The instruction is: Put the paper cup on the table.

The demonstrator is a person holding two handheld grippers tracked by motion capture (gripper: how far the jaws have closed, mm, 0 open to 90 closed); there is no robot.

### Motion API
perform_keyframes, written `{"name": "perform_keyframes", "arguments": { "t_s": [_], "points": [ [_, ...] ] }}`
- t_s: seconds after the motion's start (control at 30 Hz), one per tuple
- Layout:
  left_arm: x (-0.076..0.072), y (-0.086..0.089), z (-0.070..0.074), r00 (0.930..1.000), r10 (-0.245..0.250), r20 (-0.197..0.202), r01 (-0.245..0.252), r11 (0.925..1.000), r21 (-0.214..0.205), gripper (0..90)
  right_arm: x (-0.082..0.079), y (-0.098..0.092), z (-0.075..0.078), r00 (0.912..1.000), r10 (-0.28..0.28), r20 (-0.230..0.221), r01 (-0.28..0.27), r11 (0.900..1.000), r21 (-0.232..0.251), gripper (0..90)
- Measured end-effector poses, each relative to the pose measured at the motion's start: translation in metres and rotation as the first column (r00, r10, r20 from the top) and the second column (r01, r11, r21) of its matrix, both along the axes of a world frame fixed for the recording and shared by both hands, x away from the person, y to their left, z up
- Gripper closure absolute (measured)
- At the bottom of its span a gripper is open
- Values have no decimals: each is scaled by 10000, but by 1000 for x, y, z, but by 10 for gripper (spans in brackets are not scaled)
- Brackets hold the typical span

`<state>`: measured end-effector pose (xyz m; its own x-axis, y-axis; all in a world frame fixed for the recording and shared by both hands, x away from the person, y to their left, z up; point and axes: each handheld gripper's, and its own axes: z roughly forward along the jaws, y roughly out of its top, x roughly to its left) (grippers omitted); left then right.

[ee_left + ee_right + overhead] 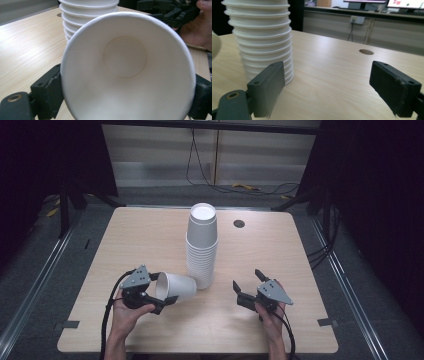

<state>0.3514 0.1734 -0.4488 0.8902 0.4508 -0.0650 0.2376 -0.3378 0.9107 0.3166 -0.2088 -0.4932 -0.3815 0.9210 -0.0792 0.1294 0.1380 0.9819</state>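
Cup lies sideways in our left gripper, pinched at the rim, base near the stack on the table. Our right gripper waits spread wide beside it. We judge one cup is freed; next comes setting it upright.

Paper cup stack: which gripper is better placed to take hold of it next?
Right. The right gripper is open and empty beside the cup stack, while the left gripper is shut on a single paper cup.
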Motion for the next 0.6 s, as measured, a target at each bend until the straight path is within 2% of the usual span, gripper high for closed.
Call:
{"name": "perform_keyframes", "arguments": {
  "t_s": [0.07,0.1,0.23,0.27,0.4,0.5,0.6],
  "points": [
    [1,3,1,9997,251,15,-251,9996,84,97,0,-1,-4,9969,-379,685,382,9993,-33,131],
    [1,4,1,9994,350,-25,-350,9994,80,97,0,-2,-5,9949,-564,834,578,9982,-147,132],
    [4,10,4,9976,695,0,-695,9971,320,97,-1,-6,-9,9956,-805,488,811,9967,-106,131],
    [5,11,4,9975,707,-29,-706,9970,321,97,-2,-8,-9,9945,-820,653,821,9966,3,130],
    [8,15,3,9953,954,-166,-950,9952,223,97,-2,-10,-9,9934,-943,660,936,9955,135,130],
    [11,17,2,9936,1077,-330,-1066,9938,327,97,-3,-10,-10,9925,-946,776,934,9955,187,130],
    [15,19,2,9901,1317,-490,-1296,9907,422,97,-4,-11,-10,9873,-1358,826,1331,9904,379,132]
  ]
}}
